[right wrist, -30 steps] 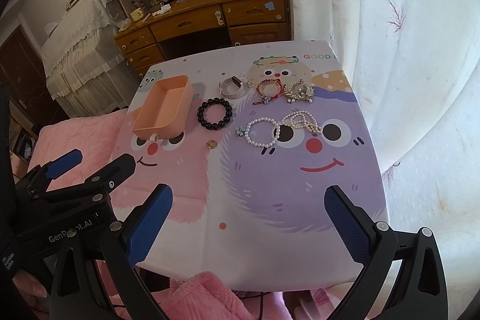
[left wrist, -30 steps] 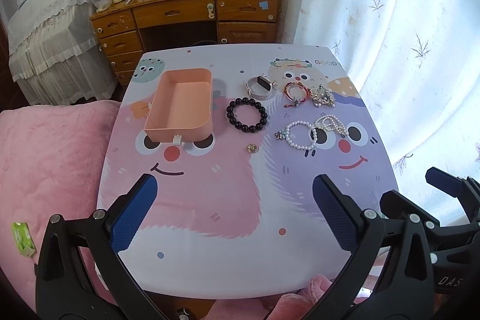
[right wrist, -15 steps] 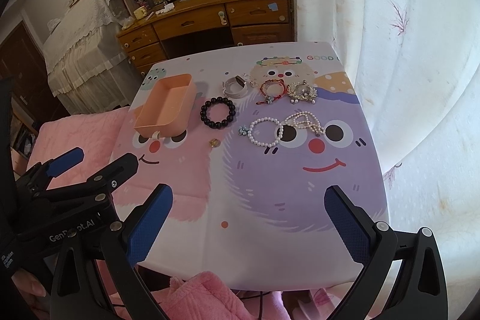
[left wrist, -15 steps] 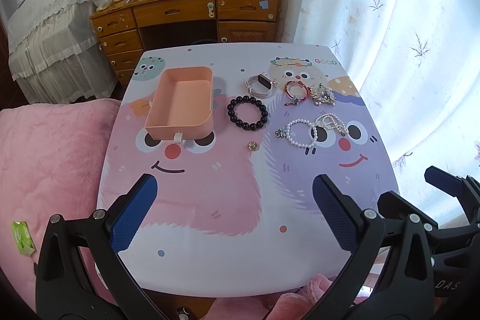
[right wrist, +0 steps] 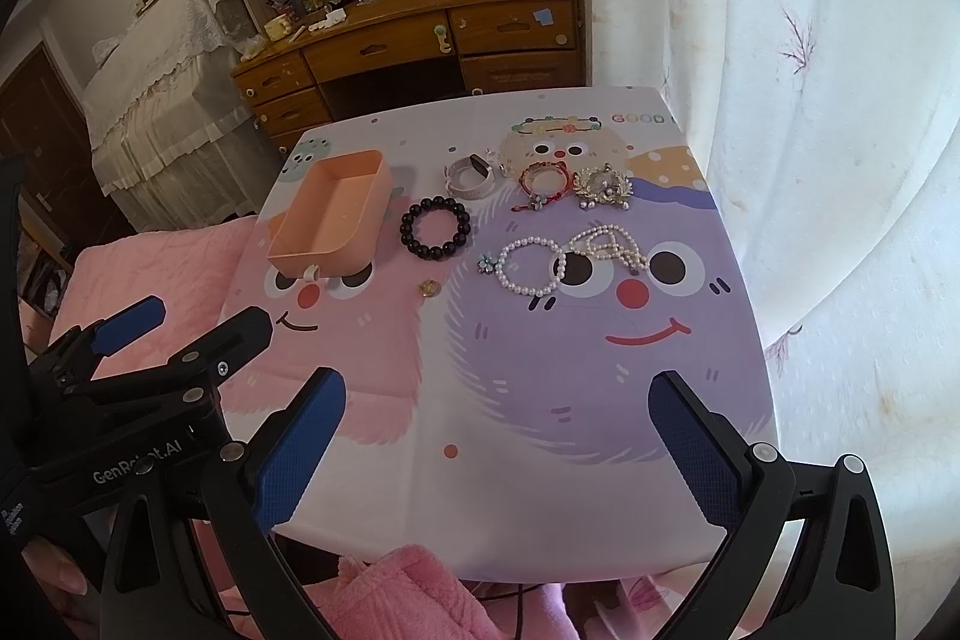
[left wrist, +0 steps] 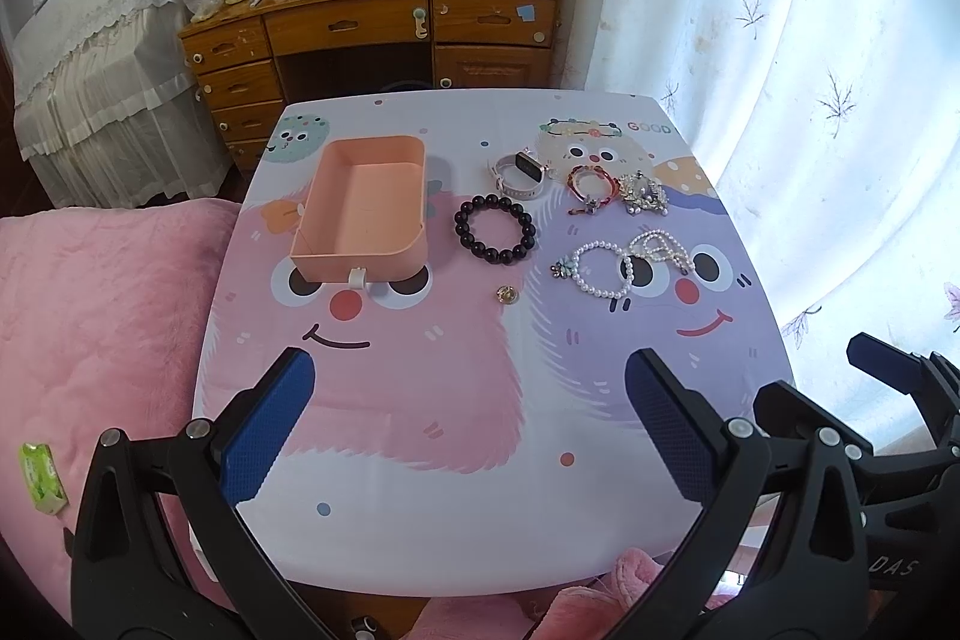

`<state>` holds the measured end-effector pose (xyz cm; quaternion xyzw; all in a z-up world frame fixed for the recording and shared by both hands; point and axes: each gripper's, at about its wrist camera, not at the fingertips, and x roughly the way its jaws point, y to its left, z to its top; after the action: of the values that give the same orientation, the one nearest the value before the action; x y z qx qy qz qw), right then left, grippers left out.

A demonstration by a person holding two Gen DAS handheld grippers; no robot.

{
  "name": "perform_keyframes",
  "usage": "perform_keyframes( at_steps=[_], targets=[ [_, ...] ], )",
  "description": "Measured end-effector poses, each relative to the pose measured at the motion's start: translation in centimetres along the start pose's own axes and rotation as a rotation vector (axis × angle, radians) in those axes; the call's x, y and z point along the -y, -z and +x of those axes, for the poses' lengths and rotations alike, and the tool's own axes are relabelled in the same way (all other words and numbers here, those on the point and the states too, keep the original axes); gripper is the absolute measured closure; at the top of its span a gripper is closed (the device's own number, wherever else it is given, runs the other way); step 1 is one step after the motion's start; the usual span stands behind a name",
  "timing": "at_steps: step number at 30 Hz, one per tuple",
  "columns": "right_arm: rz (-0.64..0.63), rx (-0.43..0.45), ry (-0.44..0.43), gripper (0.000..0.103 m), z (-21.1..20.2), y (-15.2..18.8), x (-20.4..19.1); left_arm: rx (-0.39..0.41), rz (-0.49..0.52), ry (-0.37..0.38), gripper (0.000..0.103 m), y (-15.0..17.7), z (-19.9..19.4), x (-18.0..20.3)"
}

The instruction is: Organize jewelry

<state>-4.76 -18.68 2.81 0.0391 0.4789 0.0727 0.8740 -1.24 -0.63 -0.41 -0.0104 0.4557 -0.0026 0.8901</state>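
Note:
An empty peach box [left wrist: 363, 211] [right wrist: 330, 217] sits at the table's left. To its right lie a black bead bracelet [left wrist: 494, 230] [right wrist: 435, 228], a watch [left wrist: 521, 172] [right wrist: 470, 178], a red cord bracelet [left wrist: 593, 187] [right wrist: 542, 184], a silver cluster piece [left wrist: 644, 194] [right wrist: 602, 187], a pearl bracelet [left wrist: 599, 270] [right wrist: 531, 266], pearl strands [left wrist: 657, 247] [right wrist: 609, 244] and a small gold ring [left wrist: 506, 293] [right wrist: 429, 288]. My left gripper [left wrist: 471, 427] and right gripper [right wrist: 498, 451] hover open over the table's near edge, holding nothing, well short of the jewelry.
The cartoon-print table [left wrist: 480, 400] has a pink blanket [left wrist: 90, 316] at its left and a white curtain [left wrist: 810, 70] at its right. A wooden desk [left wrist: 372, 22] stands beyond the far edge. A green packet [left wrist: 42, 478] lies on the blanket.
Both views have drawn back and risen slightly, so the table looks a little smaller. Nothing on the table has moved, and both grippers stay open.

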Motion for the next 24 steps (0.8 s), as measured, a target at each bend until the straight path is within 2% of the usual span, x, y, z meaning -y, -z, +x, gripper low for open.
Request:
perform_keyframes(
  at_steps=[12, 16, 19, 24],
  targets=[
    [-0.016, 0.017, 0.012, 0.0, 0.4, -0.4, -0.9, -0.02, -0.029, 0.036, 0.0, -0.7, 0.1, -1.2],
    [-0.045, 0.036, 0.019, 0.0, 1.4, 0.4, -1.5, -0.076, -0.079, 0.091, 0.0, -0.2, 1.5, -2.7],
    [-0.087, 0.068, 0.101, 0.0, 2.3, 1.6, -2.3, -0.137, -0.104, 0.135, 0.0, 0.6, 3.1, -3.6],
    [-0.111, 0.012, 0.099, 0.003, 5.2, 4.3, -4.0, -0.189, -0.064, 0.166, 0.001, 2.6, 5.9, -4.6]
  ],
)
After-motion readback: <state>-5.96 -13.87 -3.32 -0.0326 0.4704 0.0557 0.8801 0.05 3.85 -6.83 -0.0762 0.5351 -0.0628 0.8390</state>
